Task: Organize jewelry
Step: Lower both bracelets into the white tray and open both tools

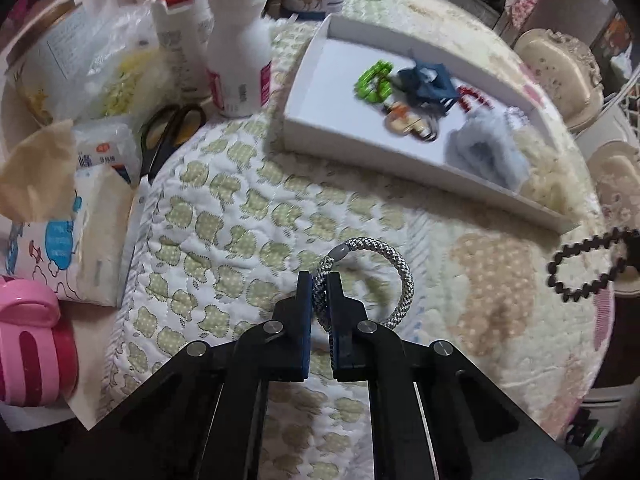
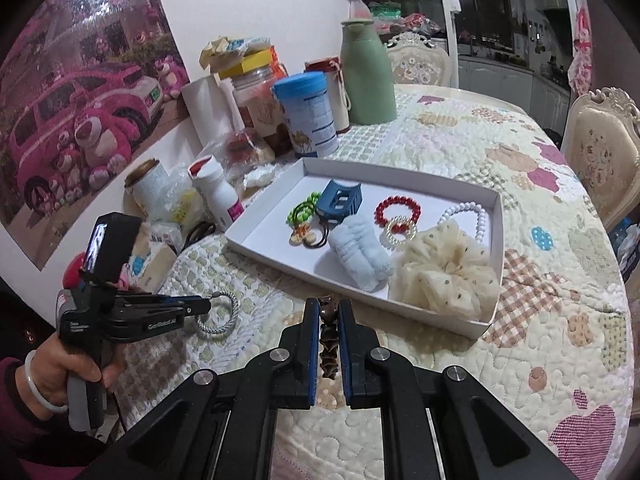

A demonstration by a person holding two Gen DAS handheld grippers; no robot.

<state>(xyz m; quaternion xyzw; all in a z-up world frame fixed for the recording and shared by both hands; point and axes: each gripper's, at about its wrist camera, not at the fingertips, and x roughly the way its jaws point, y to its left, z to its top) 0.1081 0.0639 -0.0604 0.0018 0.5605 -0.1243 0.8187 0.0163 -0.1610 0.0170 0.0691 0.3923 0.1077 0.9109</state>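
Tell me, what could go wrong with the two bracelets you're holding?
1. The left gripper pinches the grey bracelet only at one spot, so most of the loop hangs free and might slip out or catch on the quilt.
2. The right gripper holds the brown bracelet by a thin strand; it could slide out.
3. The tray is already crowded, so dropped bracelets might tangle with the scrunchie.

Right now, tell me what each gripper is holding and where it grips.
Left gripper pinches the grey braided bracelet on its band, beside the clasp. Right gripper clamps the dark beaded bracelet across its strand.
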